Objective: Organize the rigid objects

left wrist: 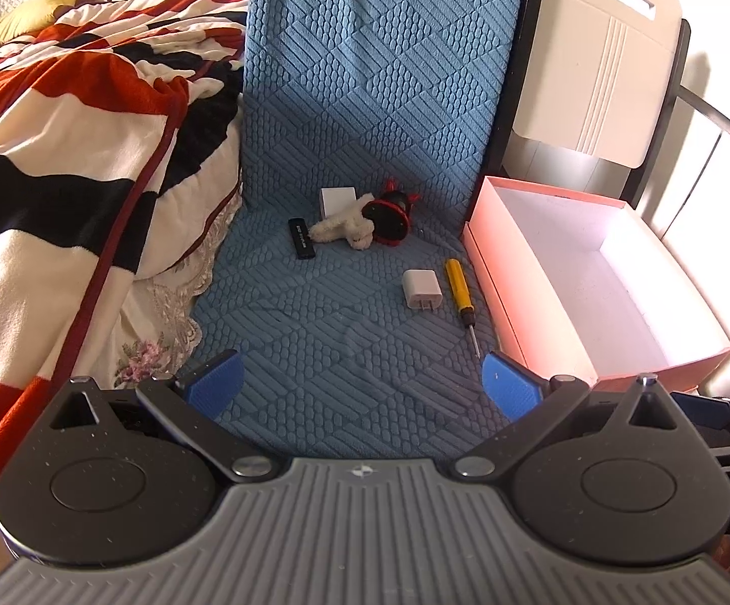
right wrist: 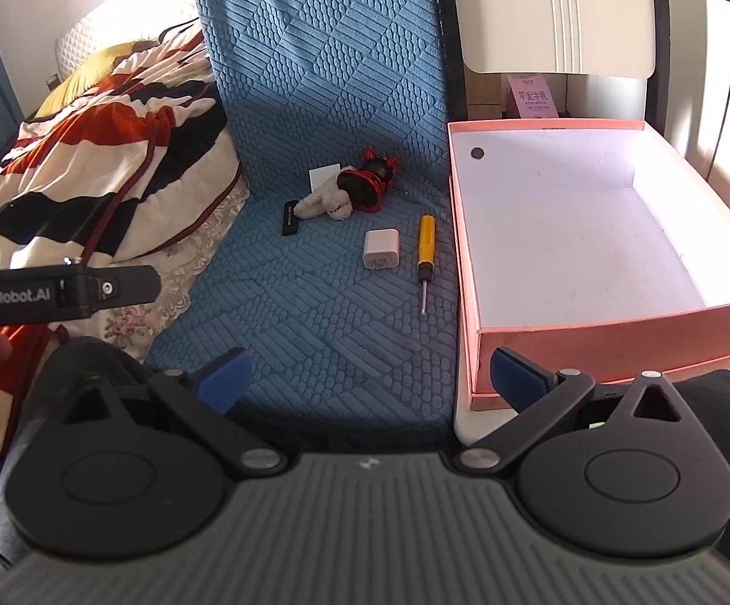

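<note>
Your yellow screwdriver (right wrist: 426, 246) lies mid-frame on the blue textured cover (right wrist: 314, 333), just left of the pink box (right wrist: 617, 322), with the white charger (right wrist: 381, 249) beside it. Further up the frame, a black stick (right wrist: 289, 218), a plush toy (right wrist: 322, 205), a red-and-black object (right wrist: 370, 181) and a white cube (right wrist: 323, 176) cluster together. A striped blanket (right wrist: 87, 161) fills the left. Your left gripper (left wrist: 362, 385) and right gripper (right wrist: 370, 378) both hang wide open, holding nothing.

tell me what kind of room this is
Most likely a bedroom: a striped blanket lies rumpled beside a yellow pillow, and next to it a blue textured cover holds small items near an open pink box.
</note>
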A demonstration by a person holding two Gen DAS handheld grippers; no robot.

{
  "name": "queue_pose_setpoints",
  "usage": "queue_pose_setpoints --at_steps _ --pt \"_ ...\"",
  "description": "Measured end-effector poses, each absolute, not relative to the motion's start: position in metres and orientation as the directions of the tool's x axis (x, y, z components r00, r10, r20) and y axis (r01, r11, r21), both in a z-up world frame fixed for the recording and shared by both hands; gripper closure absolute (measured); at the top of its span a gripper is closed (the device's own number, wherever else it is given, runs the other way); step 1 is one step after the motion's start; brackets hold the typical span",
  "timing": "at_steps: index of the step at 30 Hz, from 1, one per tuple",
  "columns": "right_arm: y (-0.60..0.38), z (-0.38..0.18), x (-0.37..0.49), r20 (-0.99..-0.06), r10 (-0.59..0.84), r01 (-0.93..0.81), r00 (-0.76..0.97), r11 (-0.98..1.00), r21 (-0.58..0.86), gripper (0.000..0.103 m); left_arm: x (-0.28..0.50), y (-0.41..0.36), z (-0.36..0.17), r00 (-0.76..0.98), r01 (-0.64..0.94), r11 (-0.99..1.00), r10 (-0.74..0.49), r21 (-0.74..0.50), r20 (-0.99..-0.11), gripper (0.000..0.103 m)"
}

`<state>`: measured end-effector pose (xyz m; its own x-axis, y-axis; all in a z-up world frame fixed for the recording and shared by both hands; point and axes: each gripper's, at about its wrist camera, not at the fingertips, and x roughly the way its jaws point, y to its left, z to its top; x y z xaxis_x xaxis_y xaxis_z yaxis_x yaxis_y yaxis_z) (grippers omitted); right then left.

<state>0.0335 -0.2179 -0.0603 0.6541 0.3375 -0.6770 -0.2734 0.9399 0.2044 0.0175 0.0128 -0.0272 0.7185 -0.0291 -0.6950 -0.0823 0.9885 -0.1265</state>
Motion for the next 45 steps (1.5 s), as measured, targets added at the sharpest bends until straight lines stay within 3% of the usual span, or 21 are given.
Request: queue_pose_setpoints --at_steps 14,18,22,26,41,43,45 --pt "-0.200 -0.077 0.053 -0.649 0.372 -0.295 0.663 0.927 0.230 0.001 0.058 0.026 -0.052 0.720 -0.061 0.979 -0.090 -0.192 -0.688 0.001" --pt "-0.195 -0.086 0.064 -0.637 0.382 -0.323 0.670 0.922 0.214 0.007 0.082 0.028 -0.075 0.719 -0.069 0.968 -0.121 -0.243 -0.685 0.001" --pt "-0.187 -0.096 0.075 -0.635 0.377 -0.336 0.674 0.922 0.191 0.023 0.107 0.024 -0.099 0.704 -0.073 0.970 -0.115 -0.233 -0.701 0.001" --pt "-0.179 -0.103 0.086 -0.650 0.390 -0.350 0.652 0.916 0.198 0.032 0.124 0.026 -0.113 0.737 -0.063 0.968 -0.120 -0.244 -0.665 0.001" --pt "-0.144 -0.128 0.132 -0.627 0.359 -0.419 0.691 0.906 0.058 0.045 0.208 0.031 -0.144 0.671 -0.042 0.957 -0.187 -0.288 -0.717 0.002" --pt "-0.141 -0.134 0.136 -0.627 0.351 -0.418 0.695 0.908 0.045 0.062 0.221 0.030 -0.150 0.650 -0.054 0.958 -0.180 -0.282 -0.738 0.011" --pt "-0.137 -0.140 0.141 -0.631 0.332 -0.413 0.701 0.911 0.021 0.072 0.232 0.031 -0.154 0.640 -0.064 0.951 -0.192 -0.302 -0.744 0.018"
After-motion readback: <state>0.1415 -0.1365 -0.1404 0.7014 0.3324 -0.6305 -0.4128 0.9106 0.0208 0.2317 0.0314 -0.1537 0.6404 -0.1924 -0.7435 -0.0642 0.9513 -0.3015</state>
